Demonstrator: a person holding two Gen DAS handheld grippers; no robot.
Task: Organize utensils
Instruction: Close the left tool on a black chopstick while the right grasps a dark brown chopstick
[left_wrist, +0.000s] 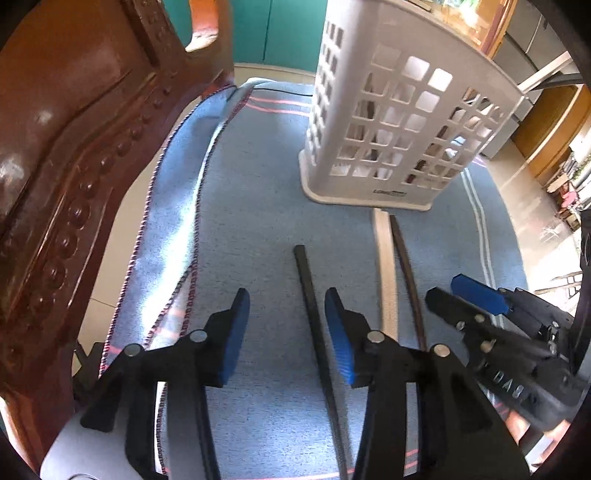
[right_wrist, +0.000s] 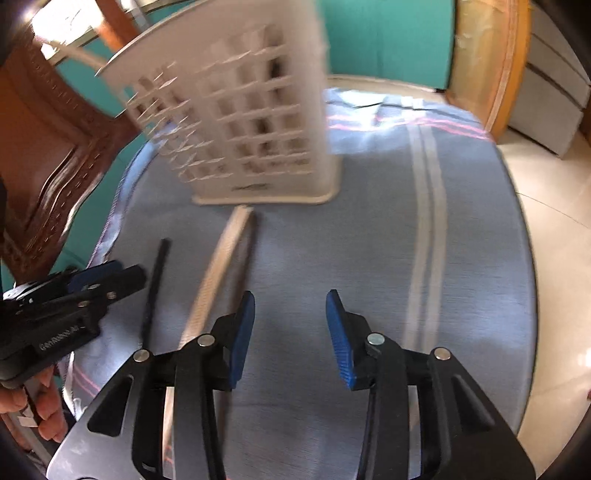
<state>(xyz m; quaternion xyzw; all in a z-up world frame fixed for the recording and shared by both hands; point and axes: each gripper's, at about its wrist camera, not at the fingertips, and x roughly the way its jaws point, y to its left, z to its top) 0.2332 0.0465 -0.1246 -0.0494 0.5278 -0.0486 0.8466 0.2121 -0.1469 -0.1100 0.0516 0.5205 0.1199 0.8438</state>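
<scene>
Left gripper jaws apart, straddling black chopstick at lower centre. Right gripper apart, holding nothing. Pale stick and brown stick lie beside it, below white basket, upper centre.

I see a matt, woven blue cloth with pink and white stripes and a corded edge. On it stands a holder of matt off-white plastic with a square-hole grid. At my 12 o'clock lies a black stick, dull and smooth; at 1 o'clock a pale stick looks like bare wood. My left fingers carry ribbed blue pads on smooth black plastic with shiny metal rivets. The carved chair at 10 o'clock is glossy varnished wood.
</scene>
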